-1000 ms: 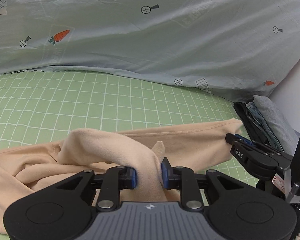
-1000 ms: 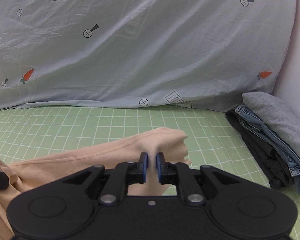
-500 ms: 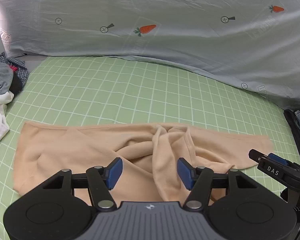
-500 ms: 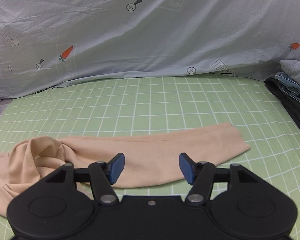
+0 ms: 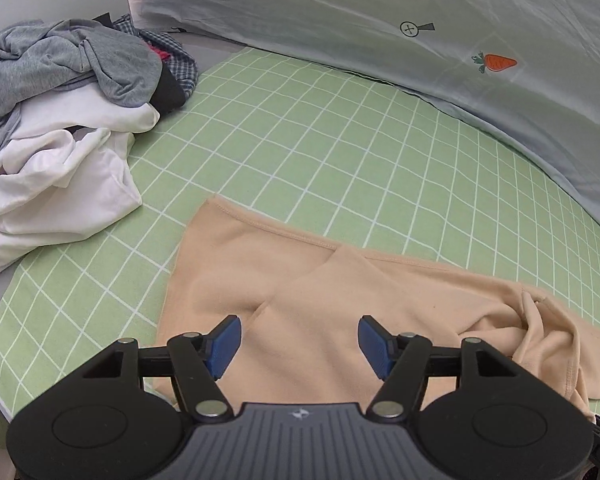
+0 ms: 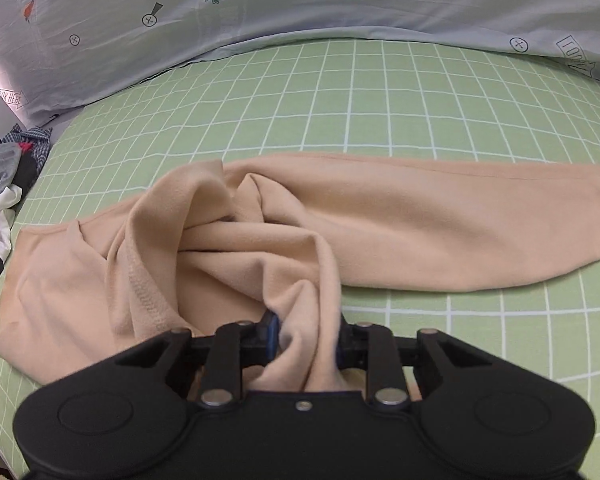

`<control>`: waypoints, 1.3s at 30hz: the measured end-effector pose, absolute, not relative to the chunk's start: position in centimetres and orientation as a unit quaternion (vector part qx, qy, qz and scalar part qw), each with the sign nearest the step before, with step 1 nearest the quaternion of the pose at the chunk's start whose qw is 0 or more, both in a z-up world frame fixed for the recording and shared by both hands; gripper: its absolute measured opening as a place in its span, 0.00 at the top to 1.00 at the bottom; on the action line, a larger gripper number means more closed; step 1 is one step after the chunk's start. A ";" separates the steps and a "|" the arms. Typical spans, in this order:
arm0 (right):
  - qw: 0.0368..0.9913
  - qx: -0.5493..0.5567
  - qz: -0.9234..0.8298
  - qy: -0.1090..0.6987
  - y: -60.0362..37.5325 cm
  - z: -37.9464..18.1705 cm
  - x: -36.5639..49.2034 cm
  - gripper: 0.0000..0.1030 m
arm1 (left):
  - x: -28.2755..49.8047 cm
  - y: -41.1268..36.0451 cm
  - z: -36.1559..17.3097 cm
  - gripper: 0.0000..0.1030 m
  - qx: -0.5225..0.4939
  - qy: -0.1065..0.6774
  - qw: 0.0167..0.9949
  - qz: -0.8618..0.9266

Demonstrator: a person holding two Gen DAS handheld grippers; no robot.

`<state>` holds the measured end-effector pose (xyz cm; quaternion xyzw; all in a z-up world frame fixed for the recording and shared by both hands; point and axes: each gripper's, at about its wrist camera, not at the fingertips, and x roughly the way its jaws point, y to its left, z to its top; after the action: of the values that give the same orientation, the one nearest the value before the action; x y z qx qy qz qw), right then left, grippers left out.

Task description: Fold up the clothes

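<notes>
A peach-coloured garment point(image 6: 380, 224) lies stretched across the green checked sheet point(image 6: 380, 92), one long leg or sleeve running flat toward the right while the middle is bunched into folds. The right gripper point(image 6: 306, 340) is closing on a gathered fold of that fabric — the cloth rises between its blue pads and fills the gap between them. The left gripper point(image 5: 300, 340) hangs over the flatter end of the same garment point(image 5: 300, 280) with its jaws spread wide and nothing between them (the blue pads point(image 5: 224, 340) stand clear of the cloth). To the left of the garment sits a loose heap of unfolded clothes point(image 5: 60, 120) — grey, white and checked pieces. Behind the sheet lies a pale blue quilt point(image 5: 420, 40) printed with carrots and arrows.
</notes>
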<state>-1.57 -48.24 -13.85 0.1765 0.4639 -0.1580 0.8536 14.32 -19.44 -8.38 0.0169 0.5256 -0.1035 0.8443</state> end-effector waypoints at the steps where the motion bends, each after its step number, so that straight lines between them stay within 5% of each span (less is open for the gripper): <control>1: 0.857 0.160 -0.156 0.465 -48.5 -13.8 -1.2 0.87 | 14.8 -19.8 -8.8 0.36 0.023 0.527 0.844 -0.102; 8: 0.882 -0.069 -0.225 0.409 -53.6 -11.8 4.6 0.86 | 16.8 -22.3 -11.7 0.36 0.038 0.550 0.827 -0.107; 15: 0.892 0.012 -0.299 0.340 -56.2 -8.8 4.0 0.34 | 15.7 -24.2 -13.8 0.36 0.054 0.574 0.810 -0.109; 18: 0.900 0.063 -0.265 0.340 -54.3 -9.9 2.7 0.25 | 15.1 -25.1 -14.6 0.36 0.071 0.582 0.802 -0.116; 23: 0.895 -0.029 -0.227 0.384 -50.7 -13.0 3.8 0.18 | 14.3 -26.1 -15.3 0.36 0.098 0.579 0.799 -0.125; 35: 0.888 -0.213 -0.236 0.333 -46.4 -13.4 4.3 0.21 | 14.2 -26.0 -15.7 0.21 0.093 0.583 0.800 -0.107; 39: 0.883 -0.198 -0.206 0.373 -46.7 -14.9 5.6 0.46 | 14.1 -26.2 -15.8 0.18 0.102 0.579 0.802 -0.105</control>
<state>5.60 -46.66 -14.90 -0.1978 0.3734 -0.2061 0.8826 14.13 -26.24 -15.78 0.1023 0.5790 -0.1048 0.8020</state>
